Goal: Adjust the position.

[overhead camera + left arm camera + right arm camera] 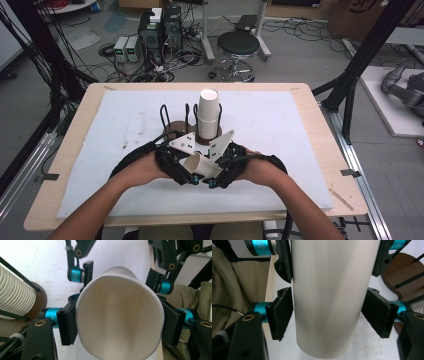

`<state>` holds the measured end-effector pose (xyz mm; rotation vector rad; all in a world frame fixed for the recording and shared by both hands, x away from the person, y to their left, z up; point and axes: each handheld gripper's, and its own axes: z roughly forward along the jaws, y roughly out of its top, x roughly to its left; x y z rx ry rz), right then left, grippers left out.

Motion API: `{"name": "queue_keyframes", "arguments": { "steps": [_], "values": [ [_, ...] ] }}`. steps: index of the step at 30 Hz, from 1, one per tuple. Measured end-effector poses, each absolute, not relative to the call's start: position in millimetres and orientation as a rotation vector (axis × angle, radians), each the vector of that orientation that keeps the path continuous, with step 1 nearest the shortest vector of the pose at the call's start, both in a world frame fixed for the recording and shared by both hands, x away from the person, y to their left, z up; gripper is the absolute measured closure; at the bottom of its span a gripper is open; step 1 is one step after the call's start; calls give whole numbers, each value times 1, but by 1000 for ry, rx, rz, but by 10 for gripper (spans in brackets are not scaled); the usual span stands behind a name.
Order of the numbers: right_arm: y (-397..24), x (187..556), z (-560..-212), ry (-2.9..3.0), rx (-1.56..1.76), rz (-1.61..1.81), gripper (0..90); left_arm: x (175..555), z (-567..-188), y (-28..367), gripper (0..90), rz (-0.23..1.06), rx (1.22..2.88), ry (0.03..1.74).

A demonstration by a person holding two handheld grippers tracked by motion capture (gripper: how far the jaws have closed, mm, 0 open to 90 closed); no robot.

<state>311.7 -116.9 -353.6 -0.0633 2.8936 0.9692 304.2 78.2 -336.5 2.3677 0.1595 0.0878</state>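
Observation:
A white paper cup (pixel 197 162) lies on its side above the front middle of the table, between both grippers. My left gripper (pixel 186 170) is shut on it near the rim. In the left gripper view the cup's open mouth (pixel 120 315) faces the camera, with a black pad pressed on each side. My right gripper (pixel 220 172) faces the left one and is shut on the same cup nearer its base. In the right gripper view both pads touch the cup's wall (pixel 328 302). Behind the hands, a stack of white cups (pixel 208 112) stands upright in a black wire holder (pixel 164 117) with a brown base (pixel 399 267).
A white foam mat (pixel 125 125) covers most of the wooden table (pixel 320 145). The cup stack (pixel 15 292) sits close to the left gripper's side. On the floor behind the table are a black stool (pixel 238 45) and electronics boxes (pixel 160 30) with cables.

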Motion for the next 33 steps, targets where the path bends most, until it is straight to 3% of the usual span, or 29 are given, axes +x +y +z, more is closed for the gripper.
{"name": "queue_keyframes", "arguments": {
  "steps": [18,21,24,33],
  "values": [
    [-119,313,-359,2906,-51,1028,363,302,-337,77,297,100,2328,149],
    [-121,314,-361,2905,-42,1061,363,303,-338,78,275,86,2304,155],
    [-124,315,-362,2906,-32,1100,363,303,-340,80,192,76,2254,176],
    [-142,320,-366,2887,64,1228,362,302,-341,104,171,94,2084,233]
  ]
}}
